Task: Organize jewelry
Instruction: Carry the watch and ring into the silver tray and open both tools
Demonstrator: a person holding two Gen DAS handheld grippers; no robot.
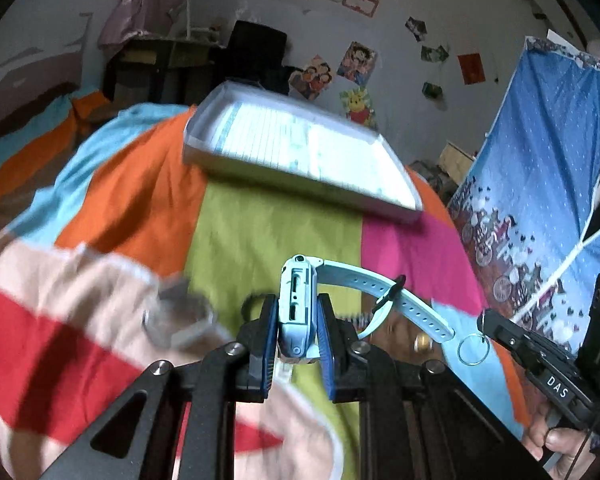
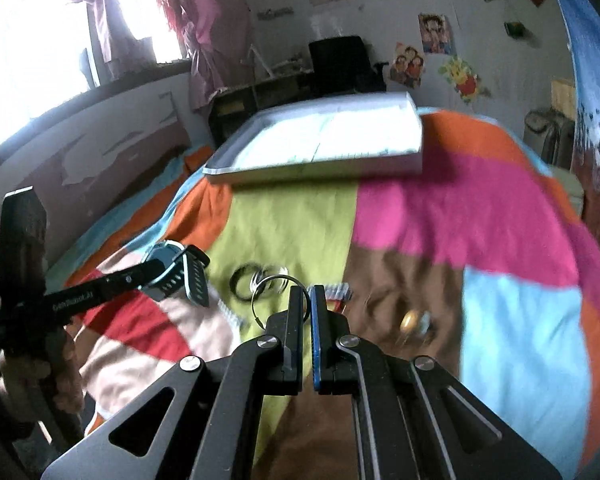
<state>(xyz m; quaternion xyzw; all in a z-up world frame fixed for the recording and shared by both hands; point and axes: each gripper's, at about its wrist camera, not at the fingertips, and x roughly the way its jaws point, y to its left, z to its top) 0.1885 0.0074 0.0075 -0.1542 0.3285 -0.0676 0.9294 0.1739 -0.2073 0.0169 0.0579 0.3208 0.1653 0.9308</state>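
My left gripper (image 1: 297,302) is shut on a light blue smartwatch (image 1: 296,308), held on edge, its strap (image 1: 396,300) trailing right. The right wrist view shows that same gripper (image 2: 160,271) at the left with the watch (image 2: 172,274) above the bed. My right gripper (image 2: 307,289) is shut on a thin silver ring hoop (image 2: 278,294) that hangs to the left of its fingers. In the left wrist view the right gripper (image 1: 485,320) comes in from the right with the hoop (image 1: 474,350) dangling. A white tray (image 1: 300,148) (image 2: 320,140) lies farther back on the bed.
The bed has a patchwork cover of bright colours (image 2: 440,208). On it lie black and silver rings (image 2: 248,276), a gold ring (image 2: 411,320) (image 1: 420,343), and small ribbed clips (image 2: 340,292). A blue patterned cloth (image 1: 540,168) hangs at the right. A hand (image 1: 556,440) holds the right gripper.
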